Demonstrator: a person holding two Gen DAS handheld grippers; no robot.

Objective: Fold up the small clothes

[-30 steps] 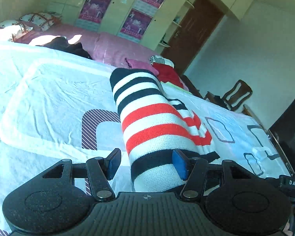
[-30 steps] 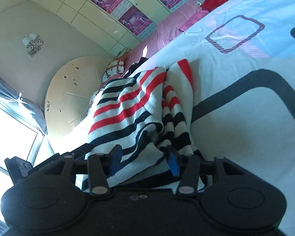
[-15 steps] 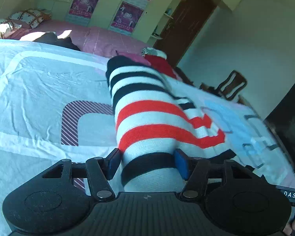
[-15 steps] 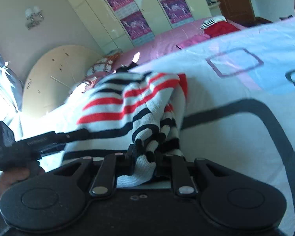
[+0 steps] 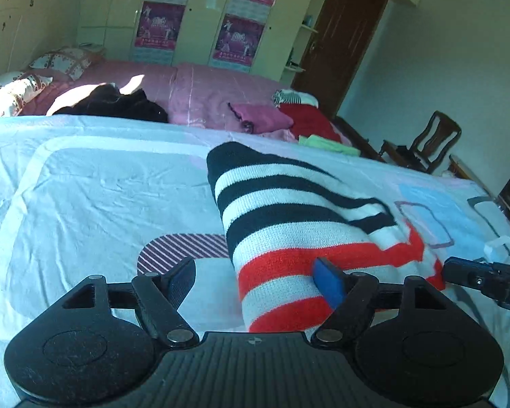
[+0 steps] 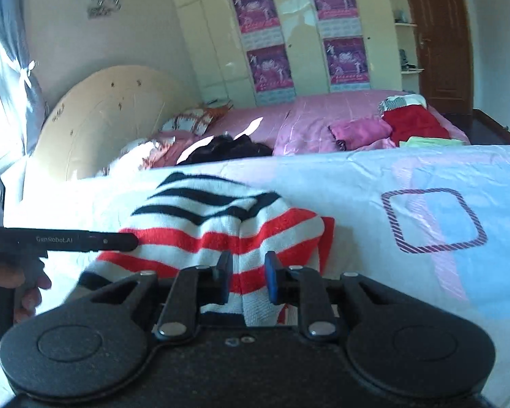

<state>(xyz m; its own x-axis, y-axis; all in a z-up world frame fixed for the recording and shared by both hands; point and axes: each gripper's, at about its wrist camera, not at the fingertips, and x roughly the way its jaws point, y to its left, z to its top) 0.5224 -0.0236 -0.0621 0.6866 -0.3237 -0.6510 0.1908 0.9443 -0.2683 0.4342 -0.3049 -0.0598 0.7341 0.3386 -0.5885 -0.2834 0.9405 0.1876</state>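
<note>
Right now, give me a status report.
Left gripper open. Right gripper part open, astride striped sweater. Sweater folded on bedsheet. Nothing blocking.

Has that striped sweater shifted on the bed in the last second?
Yes. In the left wrist view the striped sweater was bunched upright; now it lies flatter, reaching right over the sheet's square outline.

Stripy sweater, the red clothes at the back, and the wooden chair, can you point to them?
Stripy sweater (image 5: 289,217): left wrist view, on a black stripe near its middle.
Red clothes (image 6: 414,124): right wrist view, middle of the red heap on the pink bed.
Wooden chair (image 5: 435,136): left wrist view, on its backrest.
</note>
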